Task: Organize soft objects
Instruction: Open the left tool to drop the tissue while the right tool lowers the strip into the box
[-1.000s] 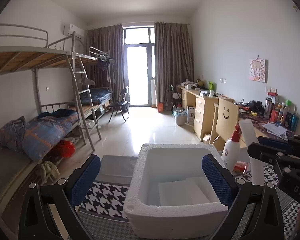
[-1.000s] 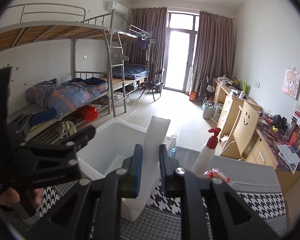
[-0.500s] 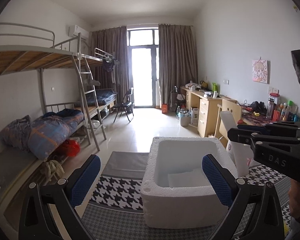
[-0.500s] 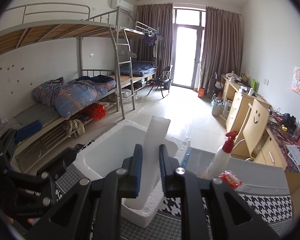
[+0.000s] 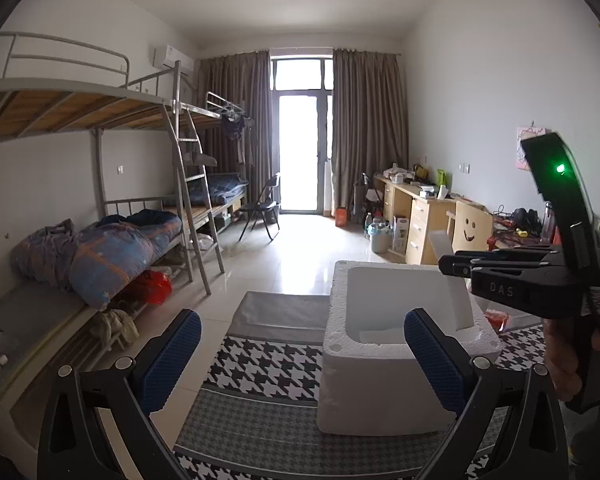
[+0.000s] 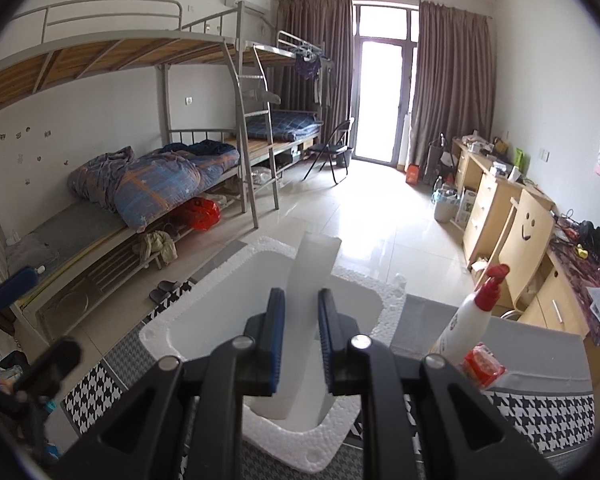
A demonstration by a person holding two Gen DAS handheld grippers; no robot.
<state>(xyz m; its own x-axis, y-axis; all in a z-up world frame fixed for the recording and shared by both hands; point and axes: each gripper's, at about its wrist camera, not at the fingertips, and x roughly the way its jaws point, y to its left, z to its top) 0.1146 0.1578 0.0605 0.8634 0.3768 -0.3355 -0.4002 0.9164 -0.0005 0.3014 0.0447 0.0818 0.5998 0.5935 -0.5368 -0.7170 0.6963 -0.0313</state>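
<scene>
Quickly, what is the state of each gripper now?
Left gripper: open, holding nothing.
Right gripper: shut on the white foam slab.

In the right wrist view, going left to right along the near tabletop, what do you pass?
Foam box → foam strip held by the right gripper → spray bottle → red packet.

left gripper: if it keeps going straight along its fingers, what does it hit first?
Probably the white foam box. The left gripper is open and empty, aimed slightly down, with the box dead ahead on the checked mat. Depth is hard to judge in the fisheye view.
</scene>
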